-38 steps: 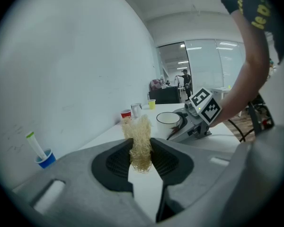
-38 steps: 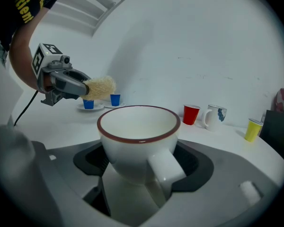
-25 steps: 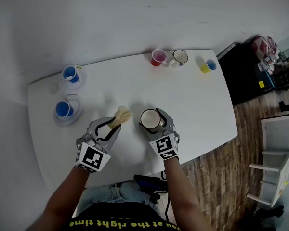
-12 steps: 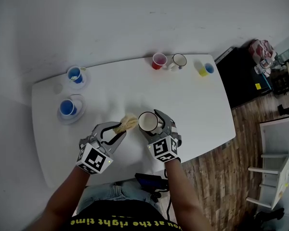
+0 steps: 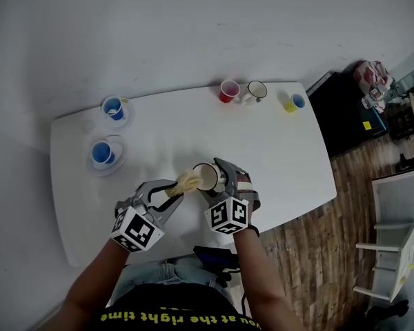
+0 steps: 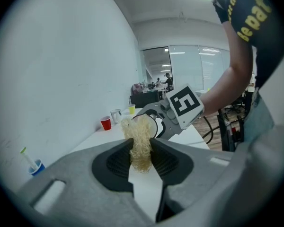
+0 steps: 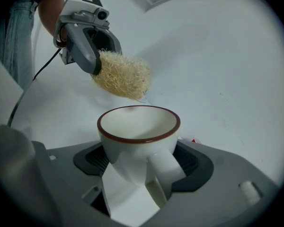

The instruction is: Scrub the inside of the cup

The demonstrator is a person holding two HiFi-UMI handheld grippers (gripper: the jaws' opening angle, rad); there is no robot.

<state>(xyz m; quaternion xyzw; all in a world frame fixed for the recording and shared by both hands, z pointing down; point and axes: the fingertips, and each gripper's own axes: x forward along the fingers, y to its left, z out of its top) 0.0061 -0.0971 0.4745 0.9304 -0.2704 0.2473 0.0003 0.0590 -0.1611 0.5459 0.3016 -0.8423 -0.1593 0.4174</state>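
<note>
Progress: scrubbing is judged not yet under way. The pale yellow fibrous scrubber (image 7: 122, 74) hovers just over the far rim of the white ceramic cup with a brown-red rim (image 7: 139, 136), outside the bowl.
Remaining: the scrubber has to drop into the cup and work round the wall and bottom. No suds or marks show inside.
Cup location: near the 6 o'clock edge of the white table (image 5: 276, 150), between the two grippers. Whether it rests on the tabletop cannot be told.
Right gripper (image 7: 143, 162): jaws clamped on the cup's lower body, with the handle pointing back toward the gripper.
Left gripper (image 6: 142, 156): jaws pinched on the scrubber's lower half, the tuft standing out beyond them.
Cup heading: mouth up and tipped toward 9 o'clock, facing the scrubber. Its base-to-rim axis leans the same way.
Scrubber heading: long axis in line with the jaws, free end aimed at about 2 o'clock in the head view, at the cup's mouth.
</note>
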